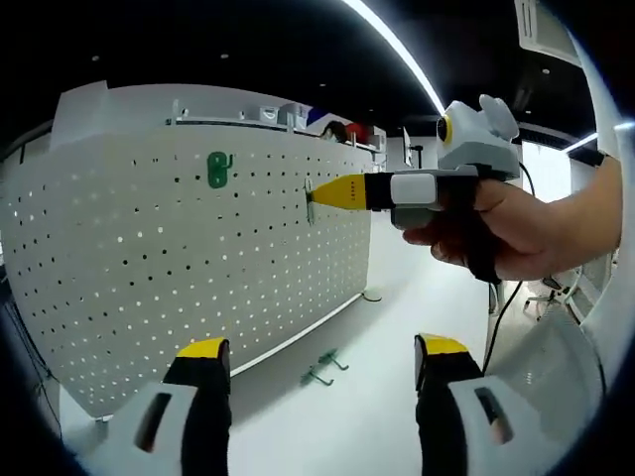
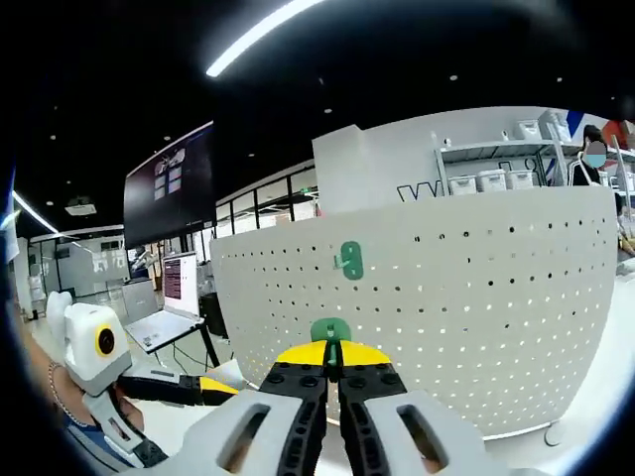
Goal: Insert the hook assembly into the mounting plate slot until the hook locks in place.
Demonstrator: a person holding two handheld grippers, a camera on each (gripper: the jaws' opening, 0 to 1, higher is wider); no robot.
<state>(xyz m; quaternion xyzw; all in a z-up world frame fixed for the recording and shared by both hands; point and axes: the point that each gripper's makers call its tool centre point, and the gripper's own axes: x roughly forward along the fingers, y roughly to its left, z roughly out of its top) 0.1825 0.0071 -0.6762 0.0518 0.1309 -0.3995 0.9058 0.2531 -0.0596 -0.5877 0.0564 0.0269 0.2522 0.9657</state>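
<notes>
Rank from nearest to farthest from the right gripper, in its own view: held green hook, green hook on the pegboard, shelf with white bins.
1. Held green hook, pinched at the right gripper jaw tips.
2. Green hook on the pegboard, just above.
3. Shelf with white bins, behind the pegboard, upper right.

From the right gripper view I see just the top of the green hook (image 2: pixel 330 330); my right gripper (image 2: pixel 333 369) covers the rest. The spare hook (image 1: pixel 323 368) on the counter (image 1: pixel 377 327) is too small to read.
</notes>
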